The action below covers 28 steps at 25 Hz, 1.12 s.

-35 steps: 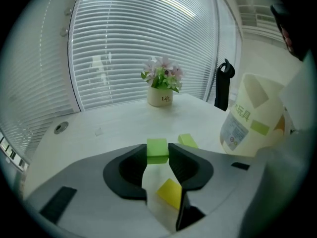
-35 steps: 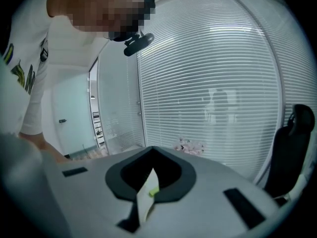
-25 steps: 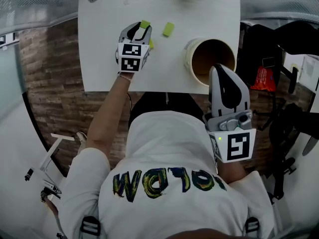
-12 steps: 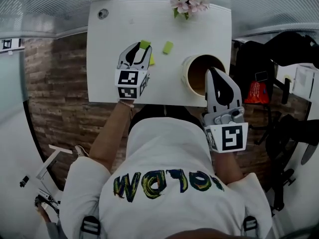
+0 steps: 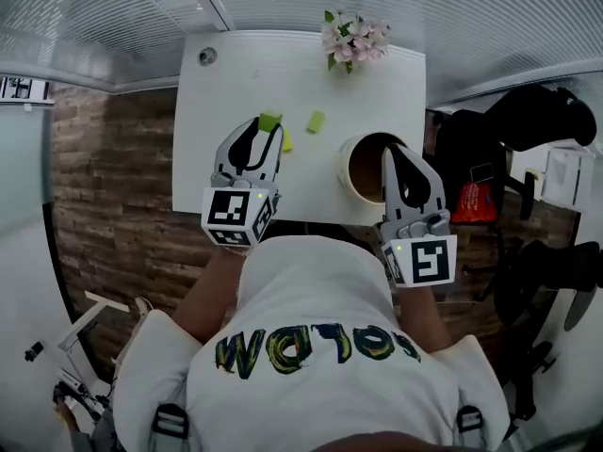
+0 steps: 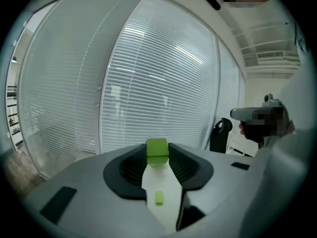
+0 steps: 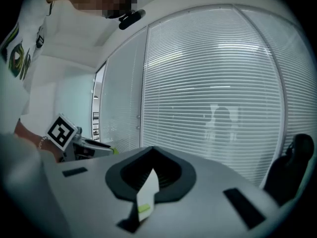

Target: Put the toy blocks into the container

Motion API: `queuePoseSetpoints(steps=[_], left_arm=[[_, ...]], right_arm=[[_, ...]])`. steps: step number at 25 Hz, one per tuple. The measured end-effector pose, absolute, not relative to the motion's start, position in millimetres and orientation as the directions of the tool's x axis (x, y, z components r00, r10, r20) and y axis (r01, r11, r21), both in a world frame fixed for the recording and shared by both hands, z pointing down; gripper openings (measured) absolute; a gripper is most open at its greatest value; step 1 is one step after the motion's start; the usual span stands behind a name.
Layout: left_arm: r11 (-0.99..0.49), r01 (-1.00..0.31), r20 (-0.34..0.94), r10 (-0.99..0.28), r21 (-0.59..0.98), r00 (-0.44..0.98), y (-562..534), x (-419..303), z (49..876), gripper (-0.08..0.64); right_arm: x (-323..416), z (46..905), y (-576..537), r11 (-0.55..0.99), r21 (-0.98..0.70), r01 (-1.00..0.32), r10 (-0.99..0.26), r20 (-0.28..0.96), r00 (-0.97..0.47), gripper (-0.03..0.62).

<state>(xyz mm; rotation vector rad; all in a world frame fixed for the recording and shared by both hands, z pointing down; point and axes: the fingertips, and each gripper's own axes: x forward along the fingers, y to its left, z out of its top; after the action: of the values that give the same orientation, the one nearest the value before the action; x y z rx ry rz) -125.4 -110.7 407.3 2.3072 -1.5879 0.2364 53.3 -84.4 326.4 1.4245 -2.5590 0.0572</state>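
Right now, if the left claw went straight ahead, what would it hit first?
Nothing near, it seems. The left claw, gripping a green block, points out over the table, so the window blinds beyond look first; depth is unclear.

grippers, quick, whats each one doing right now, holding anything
left gripper: closed on a green toy block
right gripper: closed, nothing between its jaws
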Motion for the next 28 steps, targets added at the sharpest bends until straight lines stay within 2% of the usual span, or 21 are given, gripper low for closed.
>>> queuePoseSetpoints(steps=[14, 28], left_arm=[[-0.318, -0.936, 0.191, -0.92, 0.148, 0.343, -81, -132, 326, 0.146], [-0.474, -0.859, 0.183, -0.843, 0.194, 0.506, -88, -75, 324, 0.146]], right_arm=[[48, 287, -82, 0.558, 0.087, -0.825, -0.826, 0.155, -0.542, 0.008], [91, 289, -78, 0.461, 0.103, -0.882, -0.882, 0.163, -0.442, 0.006]])
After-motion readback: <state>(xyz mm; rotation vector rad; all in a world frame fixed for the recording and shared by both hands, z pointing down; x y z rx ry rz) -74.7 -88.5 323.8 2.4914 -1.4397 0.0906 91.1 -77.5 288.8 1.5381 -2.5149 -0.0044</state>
